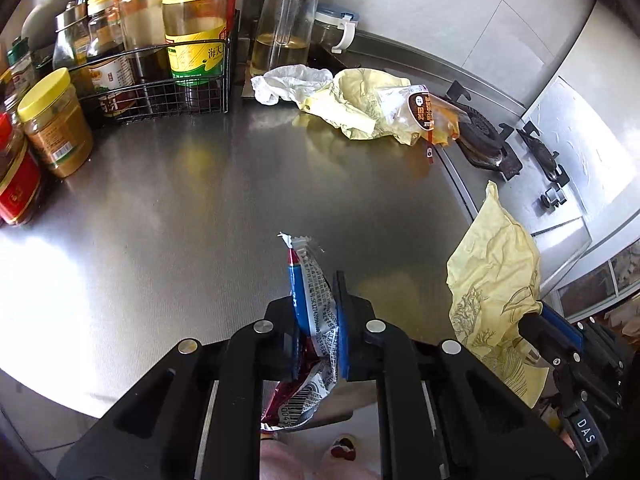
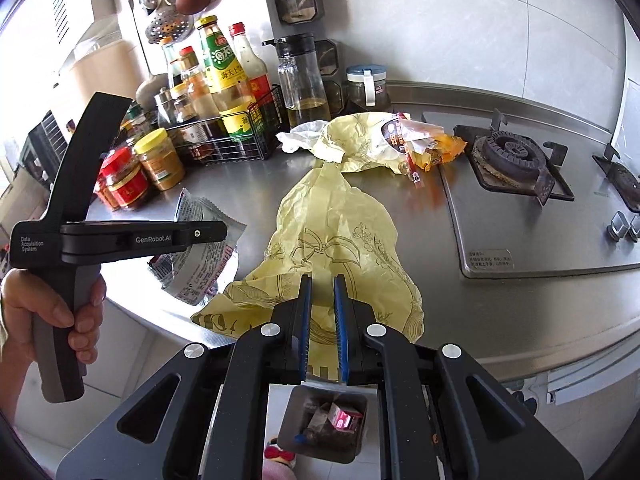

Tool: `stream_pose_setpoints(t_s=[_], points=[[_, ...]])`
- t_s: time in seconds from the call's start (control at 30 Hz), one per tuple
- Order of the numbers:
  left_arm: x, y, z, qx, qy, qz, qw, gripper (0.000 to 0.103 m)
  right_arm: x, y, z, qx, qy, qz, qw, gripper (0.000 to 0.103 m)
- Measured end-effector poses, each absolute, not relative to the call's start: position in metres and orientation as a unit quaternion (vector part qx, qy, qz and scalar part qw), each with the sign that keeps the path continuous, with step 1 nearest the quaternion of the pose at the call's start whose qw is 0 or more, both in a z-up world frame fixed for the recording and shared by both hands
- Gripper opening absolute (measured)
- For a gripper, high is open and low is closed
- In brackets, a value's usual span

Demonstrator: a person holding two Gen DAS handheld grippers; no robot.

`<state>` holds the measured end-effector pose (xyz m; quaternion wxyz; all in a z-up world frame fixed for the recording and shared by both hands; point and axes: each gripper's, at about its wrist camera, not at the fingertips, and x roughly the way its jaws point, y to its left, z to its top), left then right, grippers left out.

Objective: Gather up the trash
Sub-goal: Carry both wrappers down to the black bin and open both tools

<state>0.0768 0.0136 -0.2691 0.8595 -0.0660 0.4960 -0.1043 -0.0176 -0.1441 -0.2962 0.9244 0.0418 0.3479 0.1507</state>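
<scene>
I have the crinkled silver-and-red foil snack wrapper pinched tight in my left gripper, held over the counter's front edge. My right gripper, jaws narrowed to a slim gap, grips the thin yellow printed plastic bag. At 12 o'clock, more crumpled trash lies on the steel countertop.

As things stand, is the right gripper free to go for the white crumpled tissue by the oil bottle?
Probably not yet: the right gripper is shut on a yellow paper sheet. The tissue itself lies open on the steel counter, partly under another yellow wrapper.
</scene>
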Motion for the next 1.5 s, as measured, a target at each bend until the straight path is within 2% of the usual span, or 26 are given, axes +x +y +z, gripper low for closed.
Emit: stream_pose_setpoints(t_s=[0.33,0.67,1.1,1.5], points=[[-0.009,0.001,-0.271,-0.074,0.483,-0.085,0.868,0.007,-0.076,-0.161,-0.312,0.036,0.361,0.178,0.914,0.012],[-0.071,-0.009,-0.322,-0.101,0.517,-0.067,0.847,0.006,-0.108,-0.163,-0.356,0.023,0.402,0.209,0.891,0.012],[-0.078,-0.015,-0.445,-0.132,0.577,-0.06,0.804,0.006,-0.096,-0.151,-0.511,0.033,0.522,0.195,0.83,0.012],[-0.046,-0.02,-0.544,-0.13,0.593,-0.058,0.792,0.006,-0.066,-0.129,-0.635,0.051,0.584,0.181,0.789,0.013]])
